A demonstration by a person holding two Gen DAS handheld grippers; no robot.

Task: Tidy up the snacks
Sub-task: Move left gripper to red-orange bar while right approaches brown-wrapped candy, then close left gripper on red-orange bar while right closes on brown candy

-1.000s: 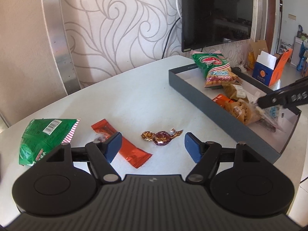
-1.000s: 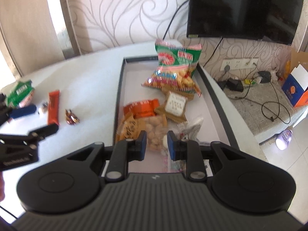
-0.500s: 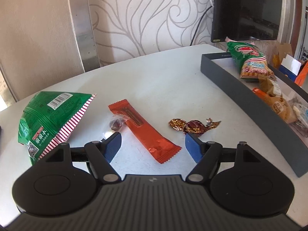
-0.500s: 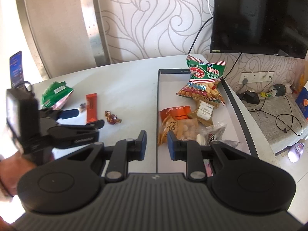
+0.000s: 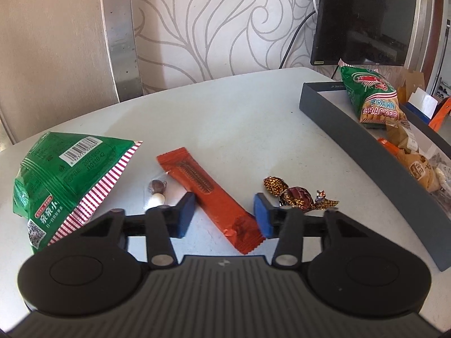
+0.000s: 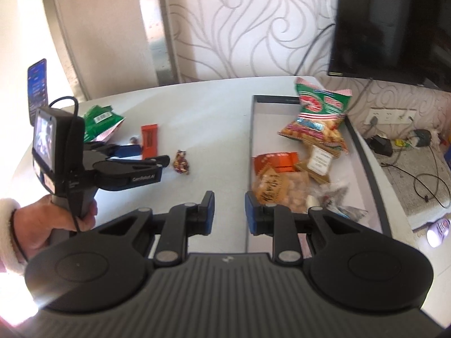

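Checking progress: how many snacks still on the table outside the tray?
4: green bag far left, small clear candy packet beside it, red bar between the left tool's fingers, gold-wrapped candy nearest the tray.

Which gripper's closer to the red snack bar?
Left. The left gripper straddles the red snack bar, jaws open; the right gripper is open by the tray.

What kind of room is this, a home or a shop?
Most likely a home living room: a wall-mounted TV on swirl-patterned wallpaper, a white table with loose snacks, and a wall socket with chargers beside it.
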